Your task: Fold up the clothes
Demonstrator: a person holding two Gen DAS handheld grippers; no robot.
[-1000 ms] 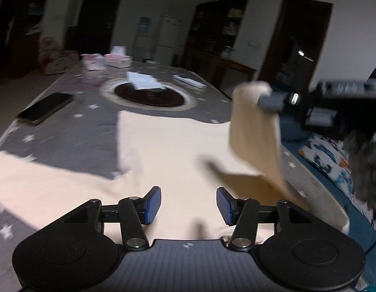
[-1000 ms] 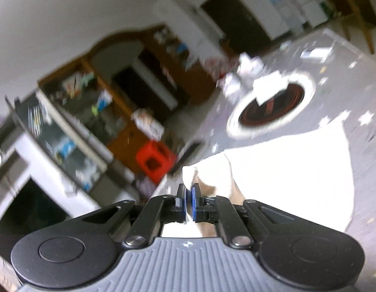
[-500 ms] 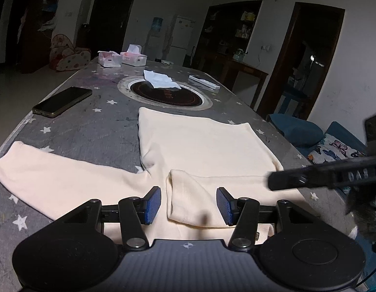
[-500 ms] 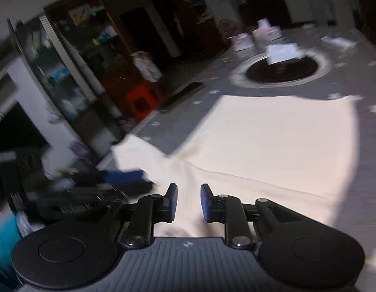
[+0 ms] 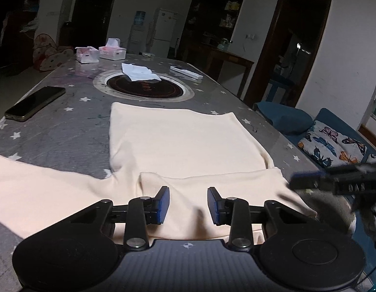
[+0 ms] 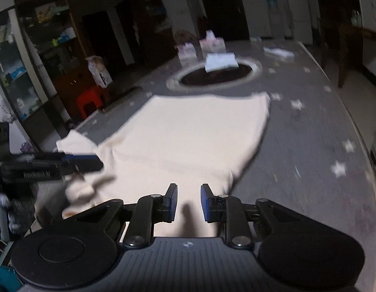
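Note:
A cream long-sleeved top (image 5: pixel 178 141) lies flat on the grey star-print table (image 5: pixel 66 126). Its right sleeve (image 5: pixel 212 182) is folded across the chest, and its left sleeve (image 5: pixel 37 194) stretches out to the left. My left gripper (image 5: pixel 188 205) is open and empty, hovering over the folded sleeve near the neckline. My right gripper (image 6: pixel 188 203) is open and empty above the top (image 6: pixel 188 133); it also shows in the left wrist view (image 5: pixel 334 182) at the right edge of the garment. The left gripper's finger shows in the right wrist view (image 6: pixel 66 163).
A phone (image 5: pixel 34 103) lies at the table's left edge. A round dark hotplate (image 5: pixel 144 87) with a white cloth (image 5: pixel 139 73) sits beyond the top. Tissue boxes (image 5: pixel 100 53) and a remote (image 5: pixel 186 72) stand further back. A blue sofa with a butterfly cushion (image 5: pixel 334 146) is on the right.
My right gripper carried the right sleeve across the chest, laid it down, opened and drew back to the right. The left gripper stayed open and shifted slightly.

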